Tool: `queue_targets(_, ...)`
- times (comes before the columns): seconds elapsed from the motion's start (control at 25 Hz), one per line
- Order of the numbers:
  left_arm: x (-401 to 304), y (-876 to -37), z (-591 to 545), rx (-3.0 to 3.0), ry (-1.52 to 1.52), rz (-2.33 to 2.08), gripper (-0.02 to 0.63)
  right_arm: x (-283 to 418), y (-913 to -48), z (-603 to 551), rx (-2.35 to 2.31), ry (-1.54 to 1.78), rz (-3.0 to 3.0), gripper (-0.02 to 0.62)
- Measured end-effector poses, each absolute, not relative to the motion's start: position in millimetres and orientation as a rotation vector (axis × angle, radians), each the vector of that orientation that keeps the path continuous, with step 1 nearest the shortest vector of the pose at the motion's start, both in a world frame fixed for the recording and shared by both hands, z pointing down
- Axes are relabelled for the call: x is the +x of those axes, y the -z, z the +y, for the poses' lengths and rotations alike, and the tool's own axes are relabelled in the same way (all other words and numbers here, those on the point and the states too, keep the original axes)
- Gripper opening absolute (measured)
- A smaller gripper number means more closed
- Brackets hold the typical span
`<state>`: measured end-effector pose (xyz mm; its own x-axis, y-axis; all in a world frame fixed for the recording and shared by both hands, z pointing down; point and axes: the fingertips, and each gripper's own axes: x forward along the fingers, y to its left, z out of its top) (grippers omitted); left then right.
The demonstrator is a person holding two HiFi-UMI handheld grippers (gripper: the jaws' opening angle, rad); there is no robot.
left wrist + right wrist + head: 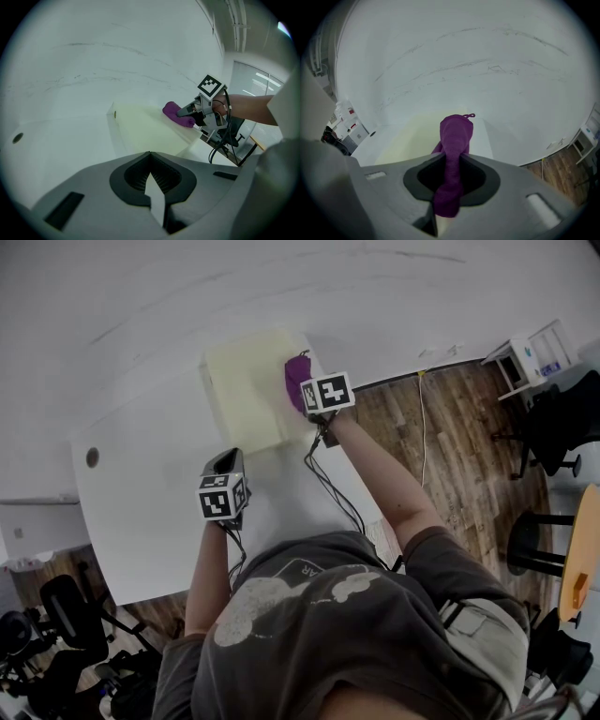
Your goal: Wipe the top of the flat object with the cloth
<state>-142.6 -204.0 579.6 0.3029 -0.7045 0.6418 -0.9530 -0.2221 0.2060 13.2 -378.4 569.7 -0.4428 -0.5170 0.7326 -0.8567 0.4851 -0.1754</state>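
Purple cloth [456,133] sits pinched lengthwise in the right gripper [449,159], jaws squeezed onto it with the free end sticking out ahead. That end is pressed on the top of the flat object [246,390], a pale yellow pad, over by its right edge near the far corner. Left gripper [151,161] has its jaws together with nothing in them, down by the pad's near edge and well apart from the cloth. Pad lies on a white table [141,512] that has a small round hole [92,457] on the left. Behind it is a scuffed white wall [281,287]; wood floor [450,446] to the right, with a cable [422,427], a white shelf [539,352] and a black chair [562,418].
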Motion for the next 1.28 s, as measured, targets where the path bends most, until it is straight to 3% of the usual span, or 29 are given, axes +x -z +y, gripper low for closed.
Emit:
queue_targets(0.52,-144.5,-579.3,-201.4,2.019,-0.542,-1.493,-0.003,27.2,-563.9,-373.1,1.173,-0.797,-2.077,0.074)
queue_targets(1.28,-144.3,-568.5,-200.6,2.104,-0.577,-1.489,-0.003,-113.4,-538.5,-264.2,0.734,-0.724,-2.276,0.074)
